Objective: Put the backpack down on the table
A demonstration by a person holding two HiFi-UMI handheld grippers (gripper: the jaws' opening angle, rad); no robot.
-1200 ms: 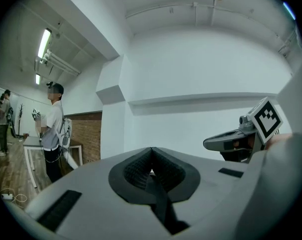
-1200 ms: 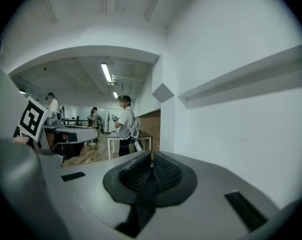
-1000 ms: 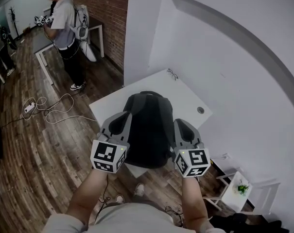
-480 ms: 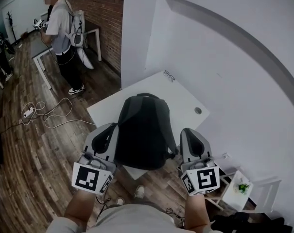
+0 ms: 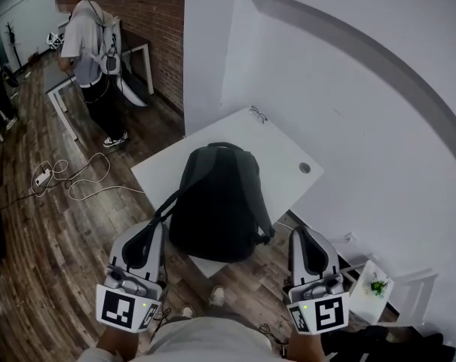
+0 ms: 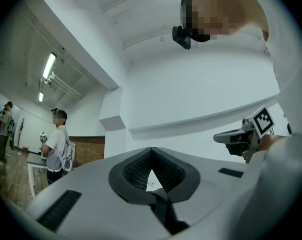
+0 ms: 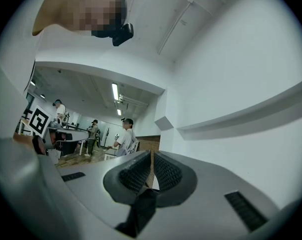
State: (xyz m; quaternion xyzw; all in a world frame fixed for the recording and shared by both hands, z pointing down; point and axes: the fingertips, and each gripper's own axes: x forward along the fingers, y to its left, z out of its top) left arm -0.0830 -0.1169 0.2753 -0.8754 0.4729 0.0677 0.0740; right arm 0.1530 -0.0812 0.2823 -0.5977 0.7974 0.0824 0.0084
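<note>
At the upper left of the head view a person (image 5: 84, 44) stands by a brick wall, with a cable (image 5: 77, 176) on the floor below. At lower left, the left gripper (image 5: 154, 228) has its jaws closed on nothing. The backpack (image 5: 216, 206) lies on the white table (image 5: 288, 145) at centre. At lower right, the right gripper (image 5: 301, 234) is also closed and empty, clear of the backpack.

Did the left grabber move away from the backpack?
Yes. The left gripper has pulled back from beside the backpack, away from the table edge and toward the person holding it, with its fingers shut.
</note>
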